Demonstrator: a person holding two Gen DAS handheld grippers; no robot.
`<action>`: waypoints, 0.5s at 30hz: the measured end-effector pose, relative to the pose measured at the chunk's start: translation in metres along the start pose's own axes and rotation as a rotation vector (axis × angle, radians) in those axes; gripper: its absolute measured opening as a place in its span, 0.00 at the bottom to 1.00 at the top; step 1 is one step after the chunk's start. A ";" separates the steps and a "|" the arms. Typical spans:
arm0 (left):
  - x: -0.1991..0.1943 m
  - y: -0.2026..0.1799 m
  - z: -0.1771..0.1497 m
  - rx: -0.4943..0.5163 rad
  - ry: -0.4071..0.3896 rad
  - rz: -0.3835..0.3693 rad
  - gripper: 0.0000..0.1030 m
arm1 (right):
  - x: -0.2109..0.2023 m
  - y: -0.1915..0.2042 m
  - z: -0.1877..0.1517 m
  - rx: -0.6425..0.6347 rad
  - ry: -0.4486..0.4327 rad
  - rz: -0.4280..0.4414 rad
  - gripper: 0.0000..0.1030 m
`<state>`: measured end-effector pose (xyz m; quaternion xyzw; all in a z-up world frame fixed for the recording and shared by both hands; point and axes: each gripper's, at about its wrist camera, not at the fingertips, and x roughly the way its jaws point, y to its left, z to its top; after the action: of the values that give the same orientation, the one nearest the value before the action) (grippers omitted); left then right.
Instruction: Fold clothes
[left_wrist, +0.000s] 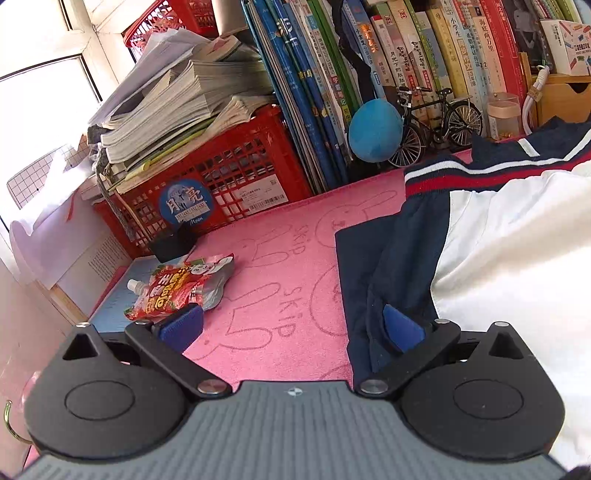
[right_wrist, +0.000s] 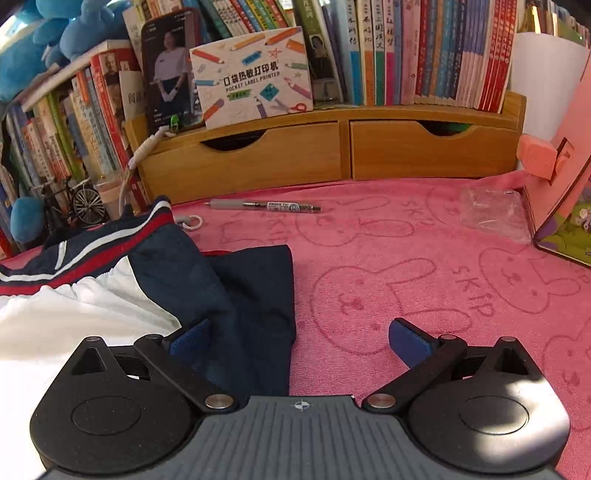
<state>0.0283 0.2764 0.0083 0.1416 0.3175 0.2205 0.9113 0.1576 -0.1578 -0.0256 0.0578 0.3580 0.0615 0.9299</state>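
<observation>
"SKIP" beside rabbit outlines on pink towel ahead of both tongs; "POCKET LABEL PRINTER" on box far ahead of right tongs; "Moon" on round sticker of red crate, ahead-left of left tongs

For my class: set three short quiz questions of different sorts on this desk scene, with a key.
1. True or false: the left tool is shut on the jacket.
2. Which thing lies on the pink towel in front of the wooden drawers? A) scissors B) pen C) spoon
3. Fill in: the model bicycle stands next to a blue ____.

Key
1. False: both tools, the right tool too, are open, each with one finger over the jacket's navy edge.
2. B, the pen.
3. Ball.
</observation>
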 end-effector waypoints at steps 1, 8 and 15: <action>-0.006 -0.001 0.007 -0.006 -0.038 -0.009 1.00 | -0.005 0.004 0.001 -0.016 -0.026 0.014 1.00; -0.006 -0.042 0.065 -0.065 -0.126 -0.242 1.00 | -0.010 0.096 0.017 -0.253 -0.136 0.231 0.90; 0.047 -0.080 0.061 0.048 -0.059 -0.181 1.00 | 0.028 0.181 0.011 -0.515 -0.037 0.337 0.72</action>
<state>0.1255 0.2231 -0.0019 0.1404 0.3075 0.1251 0.9328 0.1725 0.0244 -0.0083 -0.1203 0.2991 0.3023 0.8970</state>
